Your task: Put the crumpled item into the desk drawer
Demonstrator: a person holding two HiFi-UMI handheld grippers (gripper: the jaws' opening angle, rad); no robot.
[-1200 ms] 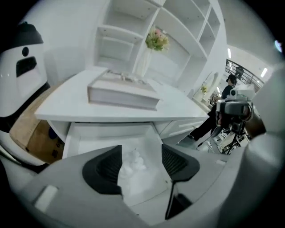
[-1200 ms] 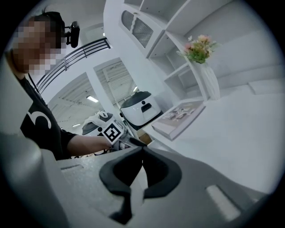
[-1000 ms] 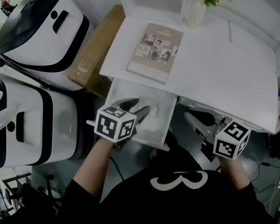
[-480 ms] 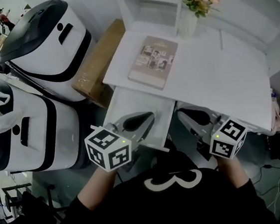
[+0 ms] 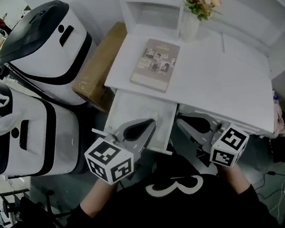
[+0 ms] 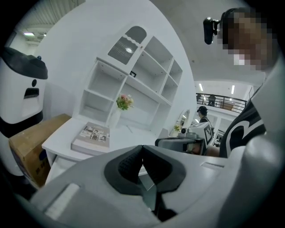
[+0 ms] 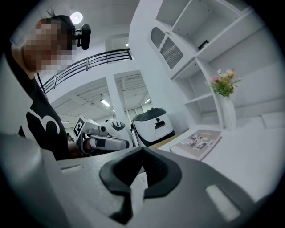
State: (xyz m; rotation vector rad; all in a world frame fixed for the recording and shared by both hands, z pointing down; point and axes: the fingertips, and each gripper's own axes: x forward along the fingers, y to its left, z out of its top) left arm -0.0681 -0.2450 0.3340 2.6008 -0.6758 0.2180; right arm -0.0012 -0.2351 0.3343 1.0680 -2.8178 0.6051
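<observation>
Both pairs are closed, empty: left tongs (image 5: 149,125) over the open drawer (image 5: 133,106) front (crumpled item indiscernible inside), right tongs (image 5: 184,121) just beside it.

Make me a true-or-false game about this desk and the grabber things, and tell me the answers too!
1. The desk drawer is pulled open. True.
2. The book lies inside the drawer. False: it lies on the desk top.
3. The left gripper has its fingers shut, with nothing between them. True.
4. The vase of flowers has tipped over. False: it stands upright.
5. A cardboard box sits beside the desk. True.
</observation>
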